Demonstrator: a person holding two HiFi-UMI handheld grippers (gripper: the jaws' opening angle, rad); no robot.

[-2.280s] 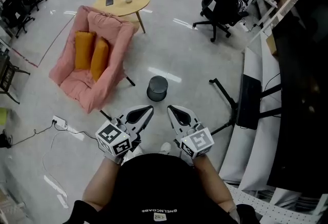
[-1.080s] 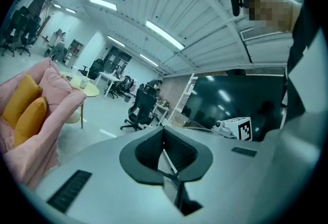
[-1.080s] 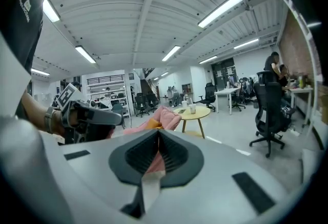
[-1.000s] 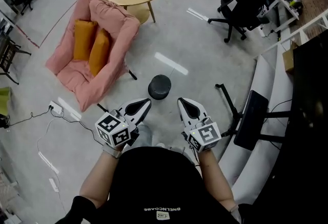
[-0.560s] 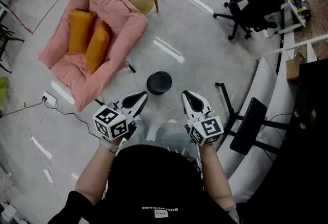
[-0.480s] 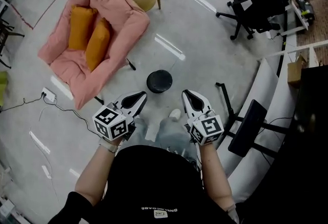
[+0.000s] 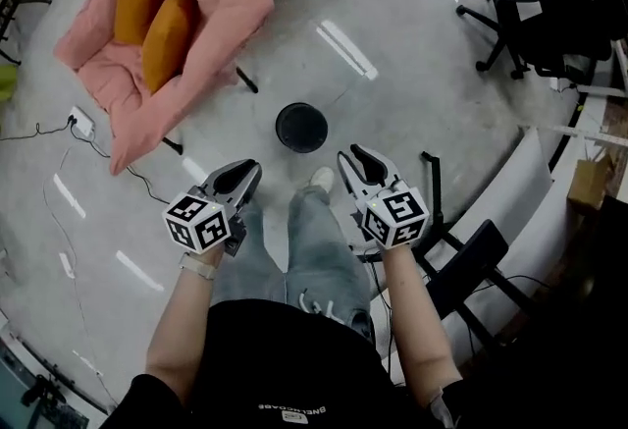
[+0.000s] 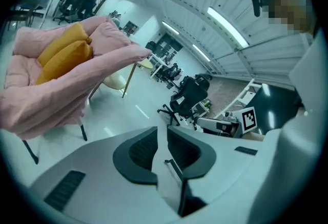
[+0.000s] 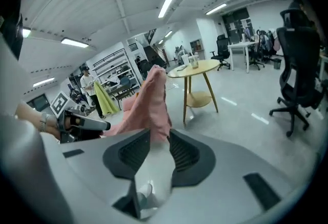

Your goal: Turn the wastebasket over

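On the grey floor [image 7: 422,54], right of the pink armchair [image 7: 186,15], the dark wastebasket [image 7: 301,127] stands with its axis vertical at frame centre, above and between both tongs. The right tongs [image 7: 350,160] look slightly nearer than the left tongs [image 7: 243,172] — both have just been opening, jaws parted, nothing between them.

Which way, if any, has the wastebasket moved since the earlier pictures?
No. The wastebasket still stands between the pink chair's leg and the black stand's foot; only the head view has shifted.
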